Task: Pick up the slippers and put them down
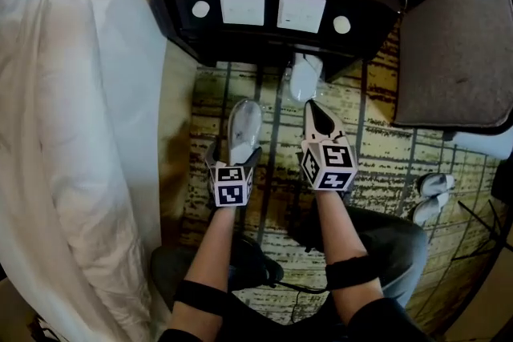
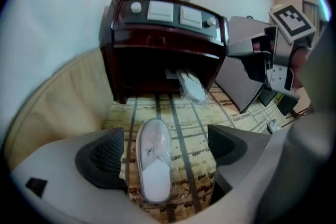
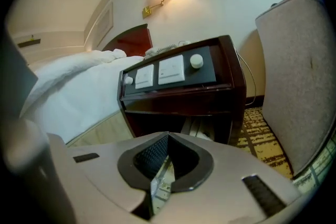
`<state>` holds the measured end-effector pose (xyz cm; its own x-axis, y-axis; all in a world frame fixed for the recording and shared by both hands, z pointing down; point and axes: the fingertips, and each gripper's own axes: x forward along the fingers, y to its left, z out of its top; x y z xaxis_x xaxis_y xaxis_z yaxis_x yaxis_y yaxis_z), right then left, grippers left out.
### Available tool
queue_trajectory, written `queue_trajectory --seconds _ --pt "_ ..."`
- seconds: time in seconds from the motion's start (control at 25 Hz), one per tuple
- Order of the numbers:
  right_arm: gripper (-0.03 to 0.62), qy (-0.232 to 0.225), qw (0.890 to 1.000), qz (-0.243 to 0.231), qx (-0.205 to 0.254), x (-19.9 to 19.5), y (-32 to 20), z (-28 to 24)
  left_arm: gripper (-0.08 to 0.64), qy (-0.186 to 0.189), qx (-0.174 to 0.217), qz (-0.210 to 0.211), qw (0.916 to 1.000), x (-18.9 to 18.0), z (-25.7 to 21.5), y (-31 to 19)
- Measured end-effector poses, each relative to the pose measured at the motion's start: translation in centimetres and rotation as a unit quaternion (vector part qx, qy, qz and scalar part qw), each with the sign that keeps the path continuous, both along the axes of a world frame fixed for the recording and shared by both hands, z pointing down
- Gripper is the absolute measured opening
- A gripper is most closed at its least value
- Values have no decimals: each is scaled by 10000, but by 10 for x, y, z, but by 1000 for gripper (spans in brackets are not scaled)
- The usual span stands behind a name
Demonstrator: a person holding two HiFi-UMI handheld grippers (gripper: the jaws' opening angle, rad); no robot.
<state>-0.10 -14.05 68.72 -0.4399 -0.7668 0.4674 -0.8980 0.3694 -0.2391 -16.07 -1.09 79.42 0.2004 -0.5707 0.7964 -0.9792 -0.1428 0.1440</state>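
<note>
The left claw [image 2: 167,150] is standing wide apart around a white slipper [image 2: 154,160], which is lying flat on the striped carpet [image 1: 377,156] between its jaws, with neither pad pressing on it. The right claw [image 3: 165,157] is hanging with its jaws together, holding nothing. A second slipper [image 1: 304,78] is lying half under the dark nightstand [image 1: 272,12].

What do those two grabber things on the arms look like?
The left gripper and right gripper are pale grey plastic with dark, bumpy pads on the jaws. Each carries a white cube with black square markers. A black band wraps each forearm.
</note>
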Motion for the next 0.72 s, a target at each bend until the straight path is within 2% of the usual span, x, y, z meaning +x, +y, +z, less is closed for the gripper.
queue_trajectory --seconds 0.2,0.32,0.52,0.72 --pt "8 -47 9999 87 60 -9 0 59 522 -5 -616 -265 9977 -4 102 31" --pt "8 -103 9998 175 38 -13 5 86 546 -46 -877 -310 9957 -4 147 47" --pt "8 -209 9994 275 10 -16 15 108 592 -200 -1213 -461 9913 -16 196 75" --pt "8 -247 9990 368 114 -10 13 109 592 -235 -1242 -133 9919 -7 220 81"
